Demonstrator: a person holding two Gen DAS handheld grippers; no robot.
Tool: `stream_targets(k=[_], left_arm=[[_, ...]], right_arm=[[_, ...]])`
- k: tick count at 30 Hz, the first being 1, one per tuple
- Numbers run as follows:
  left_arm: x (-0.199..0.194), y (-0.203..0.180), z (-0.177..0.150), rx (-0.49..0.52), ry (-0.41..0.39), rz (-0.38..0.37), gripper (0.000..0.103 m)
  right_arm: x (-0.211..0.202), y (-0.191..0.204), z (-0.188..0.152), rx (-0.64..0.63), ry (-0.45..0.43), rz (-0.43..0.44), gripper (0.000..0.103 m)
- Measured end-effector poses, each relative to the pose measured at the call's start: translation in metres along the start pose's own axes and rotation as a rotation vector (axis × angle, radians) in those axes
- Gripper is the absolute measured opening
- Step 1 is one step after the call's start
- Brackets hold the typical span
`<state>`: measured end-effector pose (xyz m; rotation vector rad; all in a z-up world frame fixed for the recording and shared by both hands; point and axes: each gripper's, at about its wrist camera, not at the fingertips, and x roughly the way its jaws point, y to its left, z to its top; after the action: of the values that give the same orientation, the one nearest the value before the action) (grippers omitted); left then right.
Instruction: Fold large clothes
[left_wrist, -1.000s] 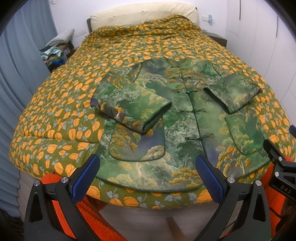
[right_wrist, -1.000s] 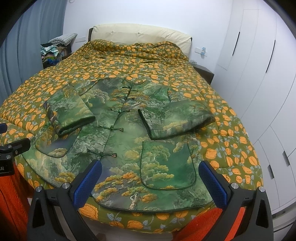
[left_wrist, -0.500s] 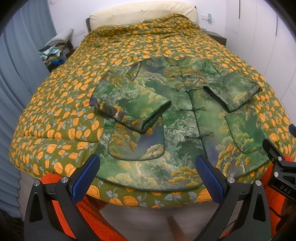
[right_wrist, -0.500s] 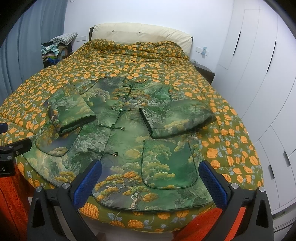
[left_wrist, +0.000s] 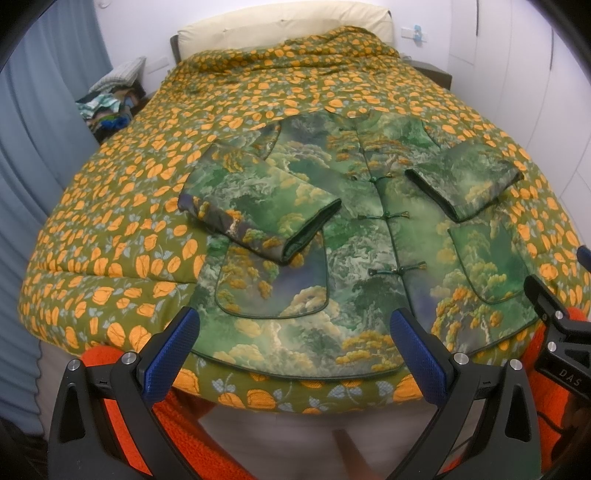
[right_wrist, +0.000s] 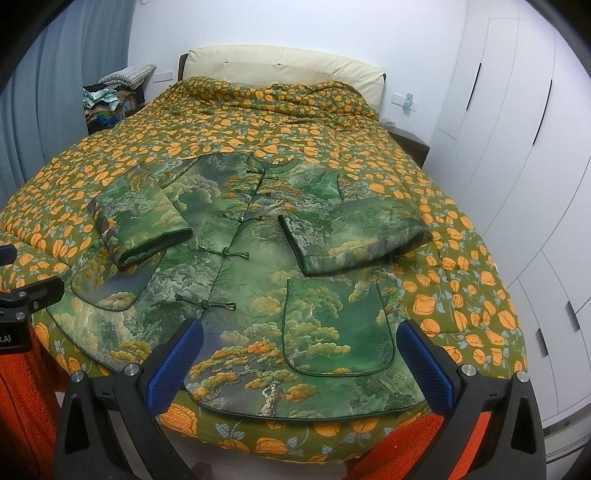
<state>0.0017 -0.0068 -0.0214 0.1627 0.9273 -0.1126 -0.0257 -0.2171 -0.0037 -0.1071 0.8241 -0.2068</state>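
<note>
While clear of jacket (left_wrist: 354, 236), hand-held grippers agape

Green padded jacket (left_wrist: 369, 236) with a misty tree-and-cloud landscape print, yellow-orange foliage patches, dark green piping and knot buttons (right_wrist: 226, 254). Olive quilt (left_wrist: 129, 206) covered in orange leaves, plus little blue-grey ones. Cream headboard (right_wrist: 280, 70). Plain white wardrobe doors (right_wrist: 517, 147) with dark slot handles. Grey-blue curtain (left_wrist: 33, 155). Black gripper frames with textured blue pads (left_wrist: 171, 354). Fuzzy bright orange sleeve (right_wrist: 22, 398) down at the bottom edges.
</note>
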Motion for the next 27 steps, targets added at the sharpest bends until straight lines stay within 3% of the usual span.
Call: stream_targets(k=[10, 15, 17, 22, 26, 27], left_arm=[[0.009, 0.006, -0.006, 0.018, 0.017, -0.014, 0.103], [0.041, 0.033, 0.016, 0.106, 0.060, -0.137, 0.103], [0.061, 0.035, 0.027, 0.205, 0.075, -0.169, 0.103], [0.124, 0.005, 0.050, 0.472, 0.068, -0.108, 0.103], [0.196, -0.002, 0.067, 0.499, 0.147, -0.039, 0.101], [0.207, -0.001, 0.070, 0.485, 0.167, -0.038, 0.085]], right_arm=[[0.001, 0.004, -0.004, -0.002, 0.007, 0.000, 0.103], [0.000, 0.002, -0.004, -0.002, -0.002, 0.001, 0.103], [0.000, -0.001, -0.005, 0.006, -0.001, 0.001, 0.103], [0.003, -0.003, -0.006, 0.021, 0.011, 0.011, 0.103], [-0.002, -0.003, -0.006, 0.011, -0.004, 0.012, 0.103], [-0.004, -0.003, -0.007, 0.009, -0.007, 0.010, 0.103]])
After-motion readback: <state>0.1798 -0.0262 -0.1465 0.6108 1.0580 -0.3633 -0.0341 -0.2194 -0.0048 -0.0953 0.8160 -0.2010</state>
